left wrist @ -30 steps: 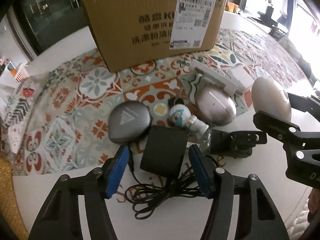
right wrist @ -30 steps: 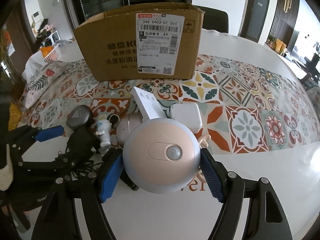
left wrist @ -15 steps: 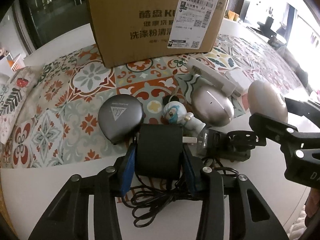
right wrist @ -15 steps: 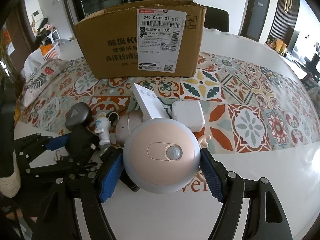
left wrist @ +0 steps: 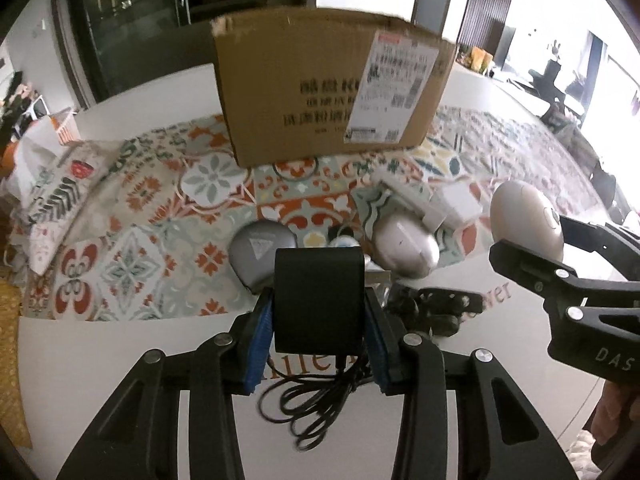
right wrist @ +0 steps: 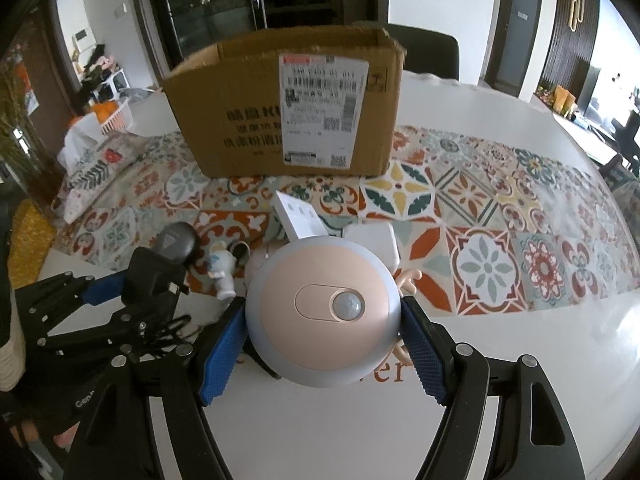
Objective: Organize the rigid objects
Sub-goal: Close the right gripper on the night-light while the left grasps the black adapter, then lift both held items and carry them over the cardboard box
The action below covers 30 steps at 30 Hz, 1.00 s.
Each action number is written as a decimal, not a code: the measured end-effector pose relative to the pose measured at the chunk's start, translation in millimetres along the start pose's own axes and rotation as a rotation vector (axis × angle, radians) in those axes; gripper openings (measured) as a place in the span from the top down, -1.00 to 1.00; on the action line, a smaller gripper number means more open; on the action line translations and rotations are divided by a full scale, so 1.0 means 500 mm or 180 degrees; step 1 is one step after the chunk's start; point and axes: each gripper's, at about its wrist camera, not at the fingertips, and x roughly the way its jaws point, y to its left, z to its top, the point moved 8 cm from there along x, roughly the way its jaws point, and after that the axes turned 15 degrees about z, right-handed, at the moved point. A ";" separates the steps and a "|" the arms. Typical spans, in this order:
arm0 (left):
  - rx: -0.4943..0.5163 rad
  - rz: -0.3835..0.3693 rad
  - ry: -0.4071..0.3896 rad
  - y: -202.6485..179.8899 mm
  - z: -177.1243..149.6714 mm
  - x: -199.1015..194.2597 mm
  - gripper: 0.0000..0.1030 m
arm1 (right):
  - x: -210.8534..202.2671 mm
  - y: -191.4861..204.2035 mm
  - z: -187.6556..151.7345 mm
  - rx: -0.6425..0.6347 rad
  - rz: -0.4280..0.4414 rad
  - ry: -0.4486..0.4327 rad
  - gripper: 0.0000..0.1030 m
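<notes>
The left gripper is clamped on a black power adapter, its blue pads pressed against both sides, with the adapter's tangled black cord hanging below over the white table. The right gripper grips a round pink-and-grey sensor light by its rim, its face turned toward the camera. Beyond them, on a patterned tile-print mat, lie a grey rounded case, a small astronaut figure, an egg-shaped metallic case, a white charger block and a flat white box. An open cardboard box with a shipping label stands at the mat's far edge. A dark object beside the adapter, possibly a clip, is too blurred to identify.
</notes>
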 end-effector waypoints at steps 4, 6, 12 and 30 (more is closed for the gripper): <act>-0.0121 0.0020 -0.0115 0.015 0.028 -0.041 0.21 | -0.031 0.014 0.021 -0.0057 0.0031 -0.0090 -0.45; -0.0166 0.0048 -0.0178 0.023 0.042 -0.061 0.21 | -0.050 0.022 0.033 -0.0088 0.0047 -0.0151 -0.45; -0.0280 0.0121 -0.0374 0.047 0.083 -0.123 0.21 | -0.107 0.043 0.079 -0.0191 0.0075 -0.0381 -0.45; -0.0415 0.0253 -0.0824 0.095 0.193 -0.226 0.21 | -0.202 0.088 0.203 -0.0472 0.0143 -0.0891 -0.45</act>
